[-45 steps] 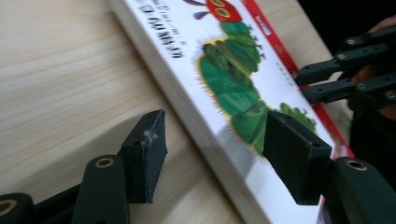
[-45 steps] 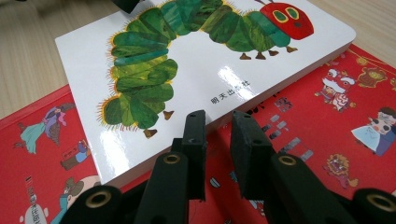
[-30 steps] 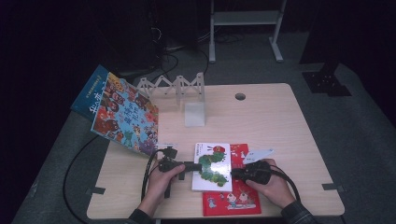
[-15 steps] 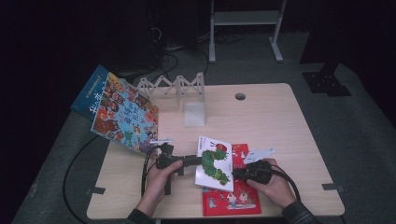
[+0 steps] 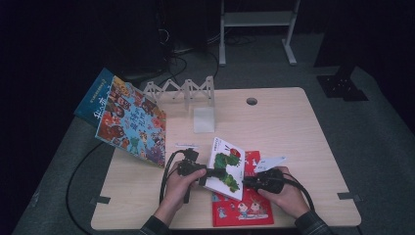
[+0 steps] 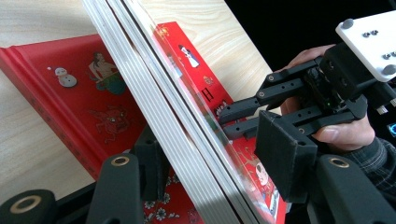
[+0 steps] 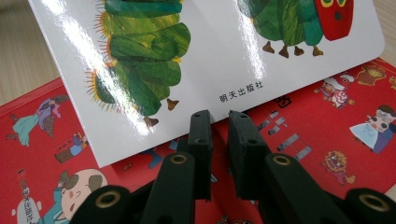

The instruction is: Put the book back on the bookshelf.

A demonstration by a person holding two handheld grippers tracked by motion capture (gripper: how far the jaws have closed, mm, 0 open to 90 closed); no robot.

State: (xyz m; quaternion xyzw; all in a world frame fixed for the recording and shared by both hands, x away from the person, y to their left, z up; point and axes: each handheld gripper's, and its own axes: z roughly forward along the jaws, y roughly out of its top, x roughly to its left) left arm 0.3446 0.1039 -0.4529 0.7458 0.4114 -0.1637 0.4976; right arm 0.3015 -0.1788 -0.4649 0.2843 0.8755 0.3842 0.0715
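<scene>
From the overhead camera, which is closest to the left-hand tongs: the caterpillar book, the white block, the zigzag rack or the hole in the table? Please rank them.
Measured from the left tongs in the high view:
1. Caterpillar book, gripped at its edge by them.
2. White block, behind, mid-table.
3. Zigzag rack, just beyond the block at the back edge.
4. Table hole, back and to the right; close to the rack's distance, so hard to call.
</scene>
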